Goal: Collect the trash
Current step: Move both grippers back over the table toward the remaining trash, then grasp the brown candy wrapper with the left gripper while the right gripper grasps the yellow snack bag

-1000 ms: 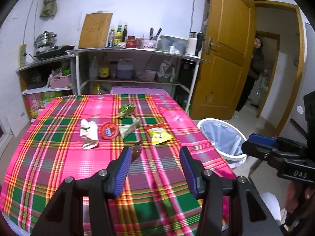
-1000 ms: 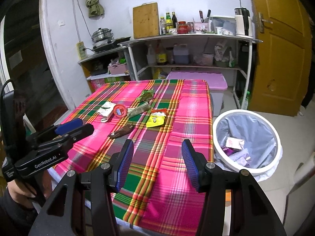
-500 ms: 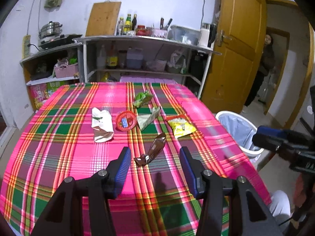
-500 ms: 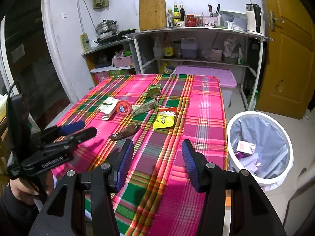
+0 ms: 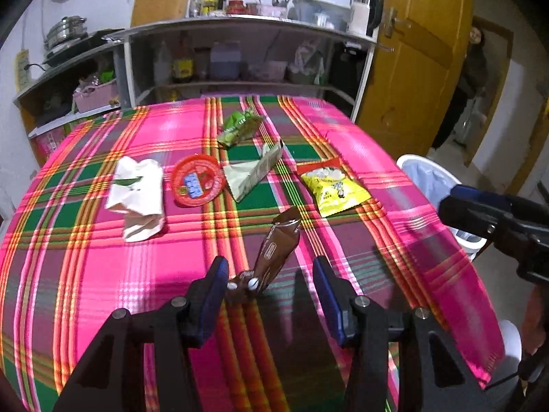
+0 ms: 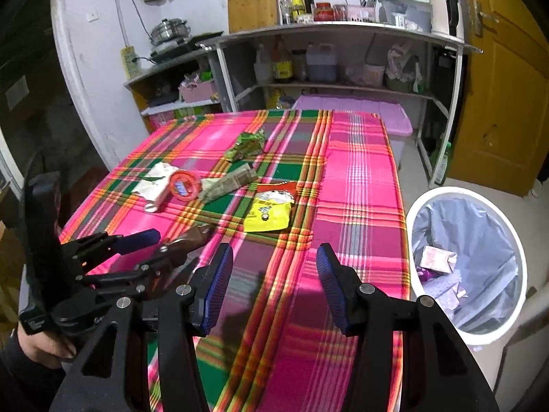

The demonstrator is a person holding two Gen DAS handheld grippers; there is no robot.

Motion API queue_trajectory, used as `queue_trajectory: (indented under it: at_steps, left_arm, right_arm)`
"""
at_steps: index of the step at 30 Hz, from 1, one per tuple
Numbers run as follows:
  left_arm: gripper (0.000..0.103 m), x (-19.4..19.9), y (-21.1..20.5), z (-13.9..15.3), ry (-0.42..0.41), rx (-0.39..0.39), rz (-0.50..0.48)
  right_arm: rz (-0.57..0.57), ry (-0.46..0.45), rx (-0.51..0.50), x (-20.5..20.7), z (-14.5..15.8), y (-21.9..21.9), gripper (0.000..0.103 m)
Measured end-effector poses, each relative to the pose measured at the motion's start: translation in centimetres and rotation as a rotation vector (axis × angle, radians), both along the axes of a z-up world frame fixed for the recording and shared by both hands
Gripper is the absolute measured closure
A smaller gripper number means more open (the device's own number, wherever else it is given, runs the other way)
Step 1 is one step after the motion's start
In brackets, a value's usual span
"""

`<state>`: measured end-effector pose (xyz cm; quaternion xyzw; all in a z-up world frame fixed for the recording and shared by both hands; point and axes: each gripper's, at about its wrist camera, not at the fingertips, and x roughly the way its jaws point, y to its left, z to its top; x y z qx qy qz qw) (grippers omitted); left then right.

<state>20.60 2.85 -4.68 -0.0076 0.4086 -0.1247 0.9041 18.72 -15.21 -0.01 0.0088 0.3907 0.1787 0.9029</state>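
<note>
Both grippers have come closer to the table. The left gripper (image 5: 271, 285) is spread wide, and the brown wrapper (image 5: 274, 254) lies flat on the checked cloth (image 5: 85, 274) between its tips. The right gripper (image 6: 274, 274) is spread too, with nothing in it. The white bin (image 6: 425, 202) stands beside the table.

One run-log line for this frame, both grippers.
left gripper: open, brown wrapper between jaws, unpinched | right gripper: open, empty | bin: beside table
</note>
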Motion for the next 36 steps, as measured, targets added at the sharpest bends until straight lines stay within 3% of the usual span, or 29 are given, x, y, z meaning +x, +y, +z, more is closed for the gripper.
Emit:
queue_trajectory:
  at_steps: [3,6,10,11,18,24,31,33,36]
  left_arm:
    - [0.052,1.2,-0.2,-1.0,0.059,0.002,0.008]
    - [0.056,1.5,-0.3,-1.1,0.049,0.021,0.026]
    - [0.076,1.4,0.0,-1.2,0.043,0.041,0.061]
    - [0.083,1.5,0.3,-1.2,0.044,0.028,0.073]
    - [0.084,1.2,2.9,-0.9,0.038,-0.151,0.078]
    - [0.084,0.7,3.8,-0.5,0.018,-0.212,0.064]
    - [0.084,0.4,3.9,-0.4,0.017,-0.225,0.061]
    - [0.084,0.2,4.0,-0.3,0.014,-0.223,0.063]
    - [0.084,0.0,4.0,-0.3,0.011,-0.216,0.067]
  right_arm:
    - [0.002,0.029,-0.002,1.9,-0.9,0.5,0.051]
    - [-0.001,0.051,-0.004,3.4,-1.8,0.9,0.051]
    - [-0.002,0.09,-0.008,5.6,-3.0,1.7,0.051]
    - [-0.001,0.095,-0.011,5.9,-3.3,1.9,0.051]
    - [0.001,0.131,-0.02,8.3,-4.9,3.3,0.051]
    - [-0.01,0.127,-0.044,9.3,-5.2,4.2,0.052]
    - [-0.033,0.101,-0.08,9.2,-5.2,4.6,0.072]
    - [-0.041,0.097,-0.066,9.1,-5.1,4.2,0.088]
    - [-0.036,0.087,-0.047,8.7,-4.6,3.8,0.091]
